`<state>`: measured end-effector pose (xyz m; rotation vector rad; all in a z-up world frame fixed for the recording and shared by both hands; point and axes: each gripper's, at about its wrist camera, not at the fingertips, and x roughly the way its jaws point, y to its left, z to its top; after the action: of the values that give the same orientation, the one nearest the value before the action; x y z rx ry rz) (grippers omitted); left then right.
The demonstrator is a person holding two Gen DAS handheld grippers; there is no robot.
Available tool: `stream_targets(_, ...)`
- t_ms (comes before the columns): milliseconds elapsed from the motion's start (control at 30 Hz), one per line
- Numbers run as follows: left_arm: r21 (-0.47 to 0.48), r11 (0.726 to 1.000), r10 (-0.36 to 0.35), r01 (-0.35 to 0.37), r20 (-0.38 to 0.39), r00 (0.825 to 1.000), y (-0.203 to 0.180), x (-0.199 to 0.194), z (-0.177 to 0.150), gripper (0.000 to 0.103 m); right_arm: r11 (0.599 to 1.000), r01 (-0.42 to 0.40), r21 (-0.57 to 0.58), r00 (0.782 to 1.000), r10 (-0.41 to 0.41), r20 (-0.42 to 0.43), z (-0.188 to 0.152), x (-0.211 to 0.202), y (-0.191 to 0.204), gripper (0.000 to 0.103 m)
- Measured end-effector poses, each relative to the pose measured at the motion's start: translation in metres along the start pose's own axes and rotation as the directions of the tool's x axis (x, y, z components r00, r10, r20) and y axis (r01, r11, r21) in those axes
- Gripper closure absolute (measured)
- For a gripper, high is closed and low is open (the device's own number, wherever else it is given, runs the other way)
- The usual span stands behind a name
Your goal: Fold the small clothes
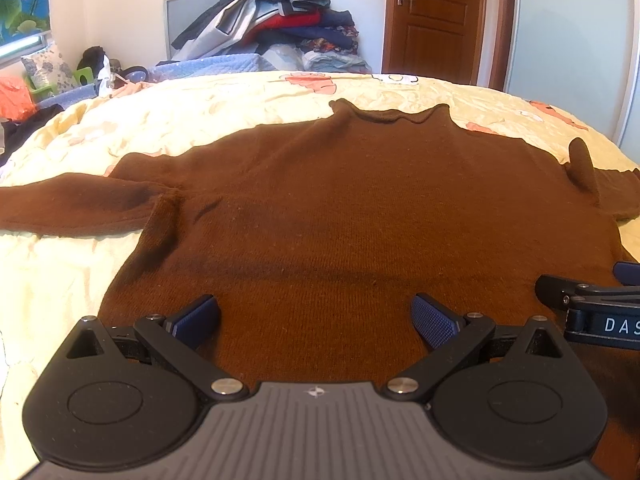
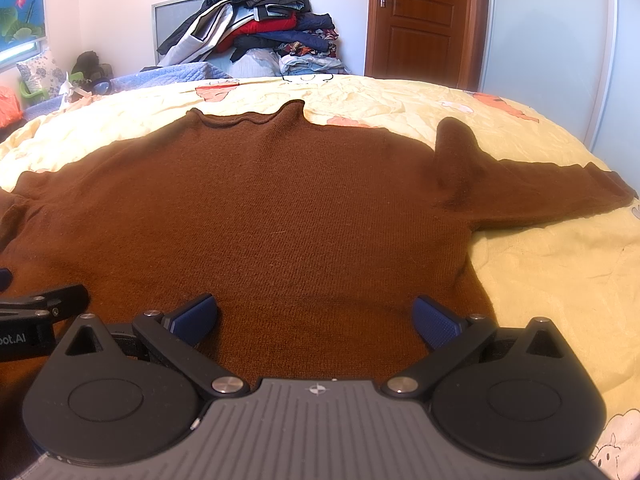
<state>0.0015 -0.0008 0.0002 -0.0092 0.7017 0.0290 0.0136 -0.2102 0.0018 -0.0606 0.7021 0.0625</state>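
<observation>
We hold the left gripper over the sweater's near hem, jaws spread wide, nothing between the blue pads. The right gripper sits just beside it at the same hem, jaws equally wide and empty; its side shows at the right edge of the left view.

The brown sweater lies flat on the yellow bedspread, hem nearest us, collar farthest. Both sleeves extend outward. A fold of fabric stands up at the right shoulder.

Beyond the bed, a clothes pile stands against the wall. A wooden door is to its right.
</observation>
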Motion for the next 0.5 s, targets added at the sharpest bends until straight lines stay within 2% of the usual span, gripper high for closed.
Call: stream_targets(500, -0.002, 1.0, 0.003, -0.003, 0.0, 1.0, -0.0014, 0.0001, 0.0001, 0.0, 1.0, 0.0, -0.001, 1.0, 0.0, 0.0, 0.0002, 0.0, -0.0001, 0.0)
